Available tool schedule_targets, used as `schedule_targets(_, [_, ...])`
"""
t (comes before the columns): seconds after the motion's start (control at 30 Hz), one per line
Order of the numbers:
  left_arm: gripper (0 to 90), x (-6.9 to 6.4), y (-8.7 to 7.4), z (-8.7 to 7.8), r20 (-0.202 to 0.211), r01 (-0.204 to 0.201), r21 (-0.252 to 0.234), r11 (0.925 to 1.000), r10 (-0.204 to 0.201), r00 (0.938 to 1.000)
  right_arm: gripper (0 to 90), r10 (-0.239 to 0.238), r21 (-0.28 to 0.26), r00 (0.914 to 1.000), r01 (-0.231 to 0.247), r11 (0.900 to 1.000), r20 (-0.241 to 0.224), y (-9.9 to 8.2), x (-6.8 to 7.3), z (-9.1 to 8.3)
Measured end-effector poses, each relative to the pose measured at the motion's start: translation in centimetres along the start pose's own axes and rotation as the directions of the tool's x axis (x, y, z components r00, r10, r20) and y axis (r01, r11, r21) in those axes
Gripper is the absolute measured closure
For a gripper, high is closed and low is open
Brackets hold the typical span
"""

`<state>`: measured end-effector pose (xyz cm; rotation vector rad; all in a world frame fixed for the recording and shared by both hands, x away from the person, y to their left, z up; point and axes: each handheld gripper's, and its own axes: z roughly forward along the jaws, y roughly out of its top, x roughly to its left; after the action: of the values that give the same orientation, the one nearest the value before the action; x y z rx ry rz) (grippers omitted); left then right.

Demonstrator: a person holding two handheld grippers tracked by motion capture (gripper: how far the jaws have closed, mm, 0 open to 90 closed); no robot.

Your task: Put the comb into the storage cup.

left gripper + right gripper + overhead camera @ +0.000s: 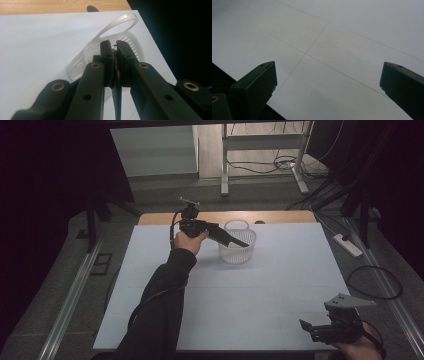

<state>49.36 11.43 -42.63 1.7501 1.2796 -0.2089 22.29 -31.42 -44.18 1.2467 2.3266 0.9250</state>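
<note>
Near edge of the white tabletop [260, 295]: the right gripper [306, 326] sits low, jaws spread wide with nothing between them. Farther out, the left gripper [242, 242] is clenched tight over the clear plastic basket [237, 251], which stands near the tabletop's far edge.

Translucent white plastic basket [237, 243], glossy, slotted walls. Matt black plastic left gripper [113, 53], brass-coloured rivets. Smooth matt white sheet over desk [280, 270]; bare pale wood strip [280, 216] along far edge.
</note>
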Motion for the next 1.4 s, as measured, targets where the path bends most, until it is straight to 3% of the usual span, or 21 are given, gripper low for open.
schedule_targets(0.47, [81.8,0.9,-0.2,0.0,-0.014,0.034,-0.015,0.9993,-0.035,0.9993,1.6,-0.002,0.001,1.0,0.002,1.0,-0.002,0.0,0.0,0.0])
schedule_targets(1.03, [75.8,1.5,-0.4,0.4,-0.087,0.013,-0.029,0.9995,-0.016,0.9961,1.8,-0.006,0.002,1.0,0.006,1.0,-0.003,0.0,0.0,0.0])
schedule_targets(1.4, [72.3,1.6,-0.4,0.4,-0.136,-0.004,-0.031,0.9995,0.0,0.9907,1.7,-0.007,0.001,1.0,0.007,1.0,-0.005,0.0,0.0,0.0])
